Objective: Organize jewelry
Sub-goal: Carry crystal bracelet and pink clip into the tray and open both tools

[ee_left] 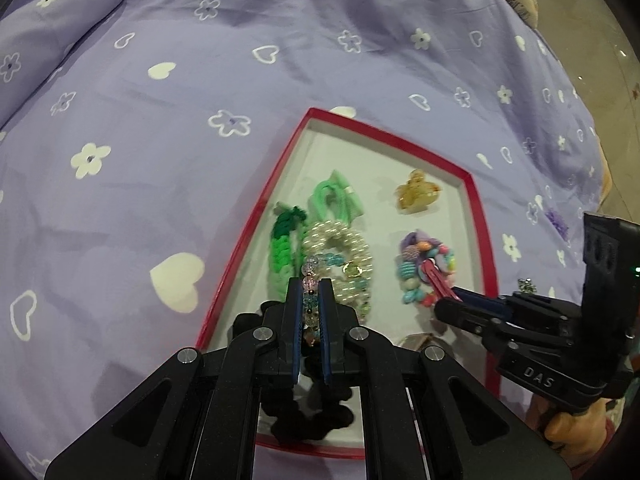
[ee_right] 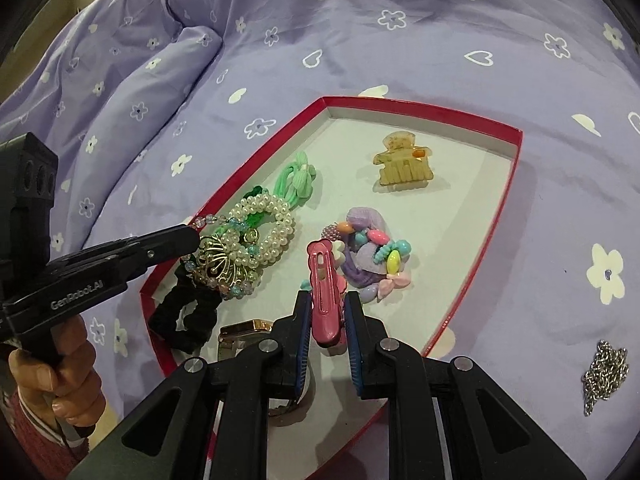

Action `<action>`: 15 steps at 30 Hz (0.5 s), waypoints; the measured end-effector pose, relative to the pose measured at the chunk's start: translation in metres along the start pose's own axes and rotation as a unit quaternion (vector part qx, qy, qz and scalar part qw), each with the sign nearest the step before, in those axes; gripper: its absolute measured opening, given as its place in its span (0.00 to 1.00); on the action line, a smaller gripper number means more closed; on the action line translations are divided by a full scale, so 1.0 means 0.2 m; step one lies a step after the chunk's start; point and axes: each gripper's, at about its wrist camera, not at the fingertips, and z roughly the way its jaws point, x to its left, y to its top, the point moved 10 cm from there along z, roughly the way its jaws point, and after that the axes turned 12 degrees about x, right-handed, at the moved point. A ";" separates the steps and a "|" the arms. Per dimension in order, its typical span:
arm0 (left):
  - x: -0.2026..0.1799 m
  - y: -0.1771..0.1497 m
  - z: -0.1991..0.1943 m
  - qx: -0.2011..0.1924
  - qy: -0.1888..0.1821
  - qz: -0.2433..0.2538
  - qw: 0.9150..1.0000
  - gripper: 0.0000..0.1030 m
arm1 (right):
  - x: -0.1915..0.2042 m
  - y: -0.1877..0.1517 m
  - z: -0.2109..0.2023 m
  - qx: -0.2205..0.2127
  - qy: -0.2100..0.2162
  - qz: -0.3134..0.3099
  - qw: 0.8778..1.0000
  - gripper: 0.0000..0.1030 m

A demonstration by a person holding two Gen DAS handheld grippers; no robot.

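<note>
A red-rimmed tray (ee_left: pixel 256 216) (ee_right: pixel 516 148) lies on the bed and holds the jewelry. My left gripper (ee_left: pixel 310 286) is shut on a blue and pink crystal bead bracelet (ee_left: pixel 314 276), held over the pearl bracelet (ee_left: pixel 348 248) (ee_right: pixel 264 220) and green hair ties (ee_left: pixel 286 240). My right gripper (ee_right: pixel 327 300) is shut on a pink hair clip (ee_right: pixel 324 292), held above the tray beside the colourful bead cluster (ee_right: pixel 376 256) (ee_left: pixel 424 272). A gold brooch (ee_right: pixel 220 264) lies by the left gripper's tip.
The tray also holds an amber claw clip (ee_right: pixel 404 164) (ee_left: pixel 416 194), a black scrunchie (ee_right: pixel 184 316) and a gold watch (ee_right: pixel 244 334). A silver chain (ee_right: pixel 604 376) lies on the purple flowered bedspread (ee_left: pixel 160 160) right of the tray. A small purple piece (ee_left: pixel 556 222) lies on the bedspread.
</note>
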 end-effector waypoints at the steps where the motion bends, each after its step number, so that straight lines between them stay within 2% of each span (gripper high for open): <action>1: 0.01 0.00 0.01 0.001 0.000 -0.002 1.000 0.06 | 0.00 0.00 0.01 0.002 -0.001 -0.002 1.000 0.16; 15: 0.01 -0.02 0.03 0.003 0.008 -0.003 1.000 0.06 | 0.02 0.00 0.02 0.004 -0.017 -0.012 1.000 0.16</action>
